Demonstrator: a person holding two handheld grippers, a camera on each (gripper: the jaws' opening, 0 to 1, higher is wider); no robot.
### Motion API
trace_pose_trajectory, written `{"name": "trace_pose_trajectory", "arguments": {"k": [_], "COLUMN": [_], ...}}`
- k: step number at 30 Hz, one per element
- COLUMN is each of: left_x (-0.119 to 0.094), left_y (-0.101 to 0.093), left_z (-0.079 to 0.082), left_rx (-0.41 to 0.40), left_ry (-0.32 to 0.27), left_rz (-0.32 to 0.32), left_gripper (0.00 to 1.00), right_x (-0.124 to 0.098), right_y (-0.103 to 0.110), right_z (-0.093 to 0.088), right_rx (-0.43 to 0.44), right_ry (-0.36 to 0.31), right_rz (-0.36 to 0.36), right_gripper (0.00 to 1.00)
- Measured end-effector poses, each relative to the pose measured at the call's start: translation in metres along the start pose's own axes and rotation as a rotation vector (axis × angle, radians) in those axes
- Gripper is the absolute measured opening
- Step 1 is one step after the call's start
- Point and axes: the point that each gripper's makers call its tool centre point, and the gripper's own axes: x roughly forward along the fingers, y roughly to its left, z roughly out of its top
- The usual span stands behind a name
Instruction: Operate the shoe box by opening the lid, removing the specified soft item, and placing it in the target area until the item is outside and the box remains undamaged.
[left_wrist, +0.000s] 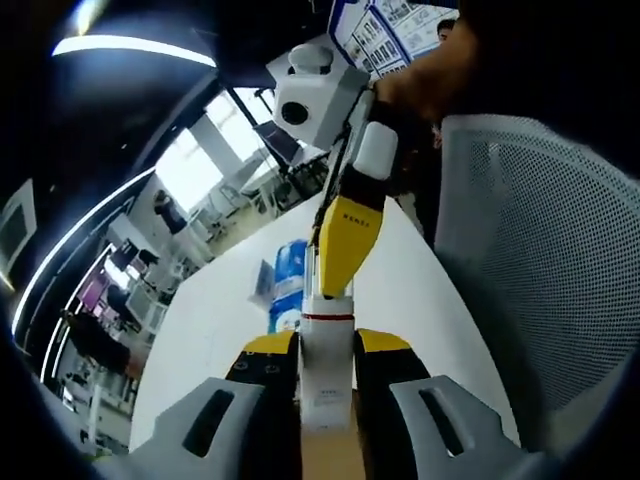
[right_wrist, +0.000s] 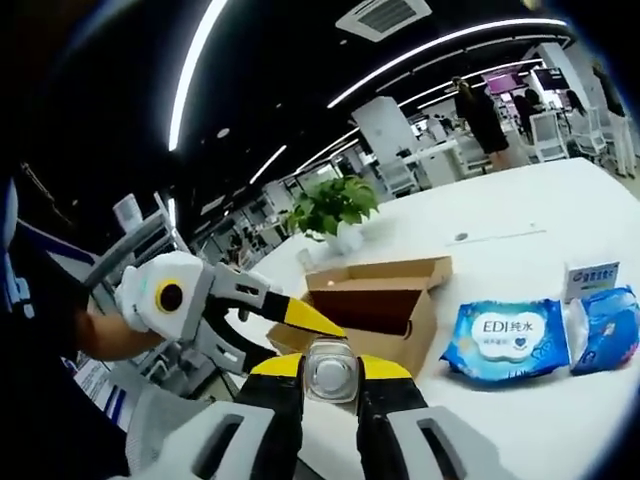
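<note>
A slim white item (left_wrist: 327, 385) with a red band and small print stands between the jaws of my left gripper (left_wrist: 327, 345), which is shut on its near end. My right gripper (left_wrist: 333, 288) comes down from above, its yellow jaws closed on the item's far end. In the right gripper view the item's pale round end (right_wrist: 330, 375) sits clamped in my right gripper (right_wrist: 330, 366), and the left gripper (right_wrist: 330, 330) reaches in from the left. The cardboard shoe box (right_wrist: 378, 300) stands open on the white table (right_wrist: 480, 420) just behind.
A blue wipes pack (right_wrist: 505, 340) and a second blue pack (right_wrist: 605, 325) lie right of the box. A potted plant (right_wrist: 335, 205) stands behind it. A blue pack (left_wrist: 290, 285) lies on the table. A grey mesh chair back (left_wrist: 545, 260) is close on the right.
</note>
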Motion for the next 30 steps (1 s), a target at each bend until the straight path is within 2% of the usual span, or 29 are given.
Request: {"name": "trace_pose_trajectory", "arguments": {"k": [18, 23, 30], "left_x": [-0.020, -0.028, -0.042], "left_y": [0.008, 0.009, 0.011], "left_z": [-0.033, -0.043, -0.055], "left_rx": [-0.208, -0.325, -0.439], "left_ry": [0.042, 0.045, 0.049], "left_rz": [0.082, 0.113, 0.158], "left_gripper": [0.29, 0.36, 0.41], "right_x": [0.003, 0.003, 0.001], "right_y": [-0.011, -0.014, -0.023], "right_z": [0.009, 0.010, 0.015], "right_rx": [-0.165, -0.224, -0.322], "right_ry": [0.086, 0.116, 0.161], "right_rz": [0.003, 0.003, 0.003], "right_gripper": [0.15, 0.15, 0.15]}}
